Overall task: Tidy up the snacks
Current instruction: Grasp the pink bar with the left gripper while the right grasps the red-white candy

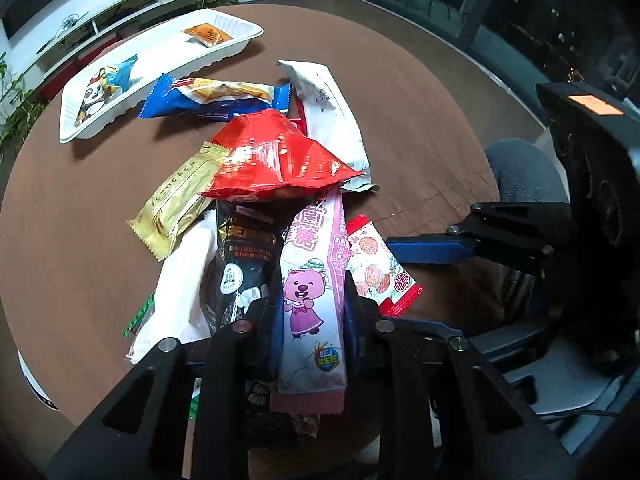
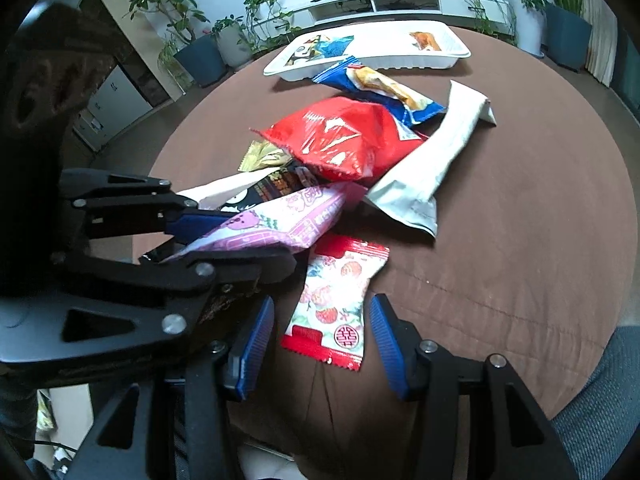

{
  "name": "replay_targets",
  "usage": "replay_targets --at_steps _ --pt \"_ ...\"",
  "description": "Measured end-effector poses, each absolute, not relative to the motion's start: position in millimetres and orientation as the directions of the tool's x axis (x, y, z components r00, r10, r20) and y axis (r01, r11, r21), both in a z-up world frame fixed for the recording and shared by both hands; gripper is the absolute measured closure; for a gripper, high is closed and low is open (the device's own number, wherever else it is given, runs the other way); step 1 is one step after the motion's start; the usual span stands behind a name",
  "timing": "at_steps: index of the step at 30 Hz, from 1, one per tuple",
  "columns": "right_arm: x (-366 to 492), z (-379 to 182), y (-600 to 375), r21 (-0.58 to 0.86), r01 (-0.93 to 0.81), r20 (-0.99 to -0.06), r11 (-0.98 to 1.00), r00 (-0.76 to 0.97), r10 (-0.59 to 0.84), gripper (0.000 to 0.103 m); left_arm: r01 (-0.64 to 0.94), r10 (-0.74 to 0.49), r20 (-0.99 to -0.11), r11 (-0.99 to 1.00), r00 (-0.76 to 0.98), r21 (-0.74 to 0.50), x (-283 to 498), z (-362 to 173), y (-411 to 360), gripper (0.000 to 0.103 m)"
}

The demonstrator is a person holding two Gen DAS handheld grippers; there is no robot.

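A pile of snack packets lies on the round brown table (image 1: 420, 120). My left gripper (image 1: 308, 320) is shut on a pink packet with a cartoon bear (image 1: 310, 280), which also shows in the right wrist view (image 2: 280, 224) between the left gripper's fingers (image 2: 200, 224). My right gripper (image 2: 320, 344) is open, its blue pads either side of a red-and-white strawberry packet (image 2: 340, 300) lying flat on the table; this packet also shows in the left wrist view (image 1: 376, 268). A white tray (image 1: 160, 60) at the far side holds a panda packet (image 1: 108, 84) and an orange packet (image 1: 208, 34).
The pile holds a red bag (image 1: 280, 156), a blue packet (image 1: 216, 98), a gold packet (image 1: 180, 200), a black packet (image 1: 244, 256), a white-grey pouch (image 1: 332, 120) and a white wrapper (image 1: 180, 280). A grey chair (image 1: 524, 172) stands at the table's right. Potted plants (image 2: 192, 40) stand behind.
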State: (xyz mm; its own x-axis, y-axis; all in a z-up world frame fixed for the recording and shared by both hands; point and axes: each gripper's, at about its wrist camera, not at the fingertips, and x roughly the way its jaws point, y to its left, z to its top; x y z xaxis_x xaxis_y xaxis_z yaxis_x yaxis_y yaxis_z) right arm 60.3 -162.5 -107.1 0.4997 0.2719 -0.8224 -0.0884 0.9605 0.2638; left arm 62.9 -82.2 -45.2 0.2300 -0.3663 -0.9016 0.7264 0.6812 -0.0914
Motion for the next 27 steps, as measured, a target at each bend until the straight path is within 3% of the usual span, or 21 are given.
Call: replay_targets --at_steps 3,7,27 --pt "61 -107 -158 0.218 -0.104 -0.828 0.970 0.507 0.240 0.052 0.719 -0.382 -0.894 0.687 0.234 -0.105 62 -44 -79 0.081" --pt "60 -108 -156 0.158 -0.113 -0.837 0.981 0.512 0.194 0.065 0.713 -0.393 -0.889 0.691 0.236 -0.117 59 -44 -76 0.081" --pt "41 -99 -187 0.284 -0.088 -0.815 0.955 0.502 0.289 0.073 0.681 -0.458 -0.861 0.704 0.223 -0.198 46 -39 -61 0.082"
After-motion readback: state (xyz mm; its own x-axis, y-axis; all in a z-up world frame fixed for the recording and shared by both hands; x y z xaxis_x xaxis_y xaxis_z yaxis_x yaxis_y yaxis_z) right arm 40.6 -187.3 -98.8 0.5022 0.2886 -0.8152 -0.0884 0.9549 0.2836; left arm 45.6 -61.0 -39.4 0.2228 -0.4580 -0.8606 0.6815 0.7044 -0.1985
